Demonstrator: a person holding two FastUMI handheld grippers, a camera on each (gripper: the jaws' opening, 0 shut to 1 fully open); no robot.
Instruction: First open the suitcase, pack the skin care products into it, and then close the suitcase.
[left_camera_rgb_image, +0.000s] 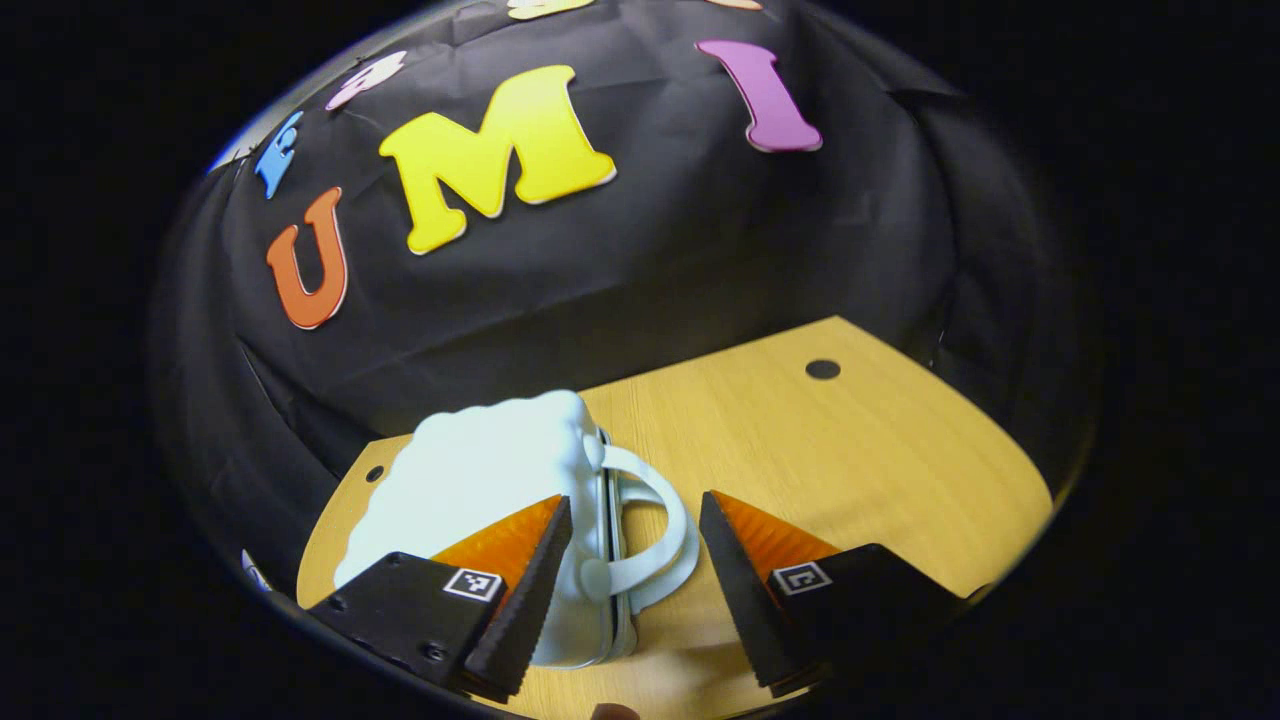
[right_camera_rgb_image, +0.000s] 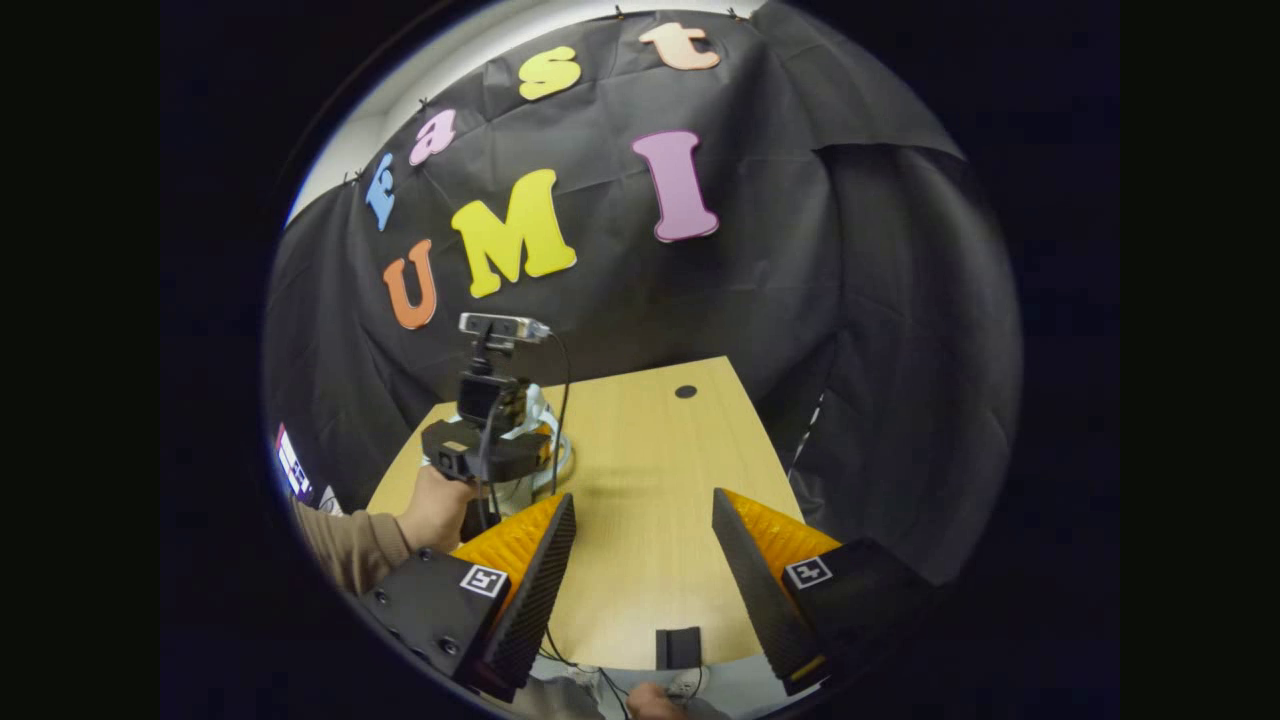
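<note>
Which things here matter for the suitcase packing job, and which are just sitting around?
Part of the job:
- white suitcase, closed and upright on the table
- its handle
- left gripper, open by the handle
- right gripper, open over bare table

Just there:
- wooden table
- small black block at the table's near edge

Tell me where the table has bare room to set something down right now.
Free: the wood right of the white suitcase, out to the table edge and back to the round hole. In the right gripper view the middle strip ahead of the right tool is bare too. Crowded: the left rear corner, where the suitcase stands and the left tool hovers open at its handle.
</note>
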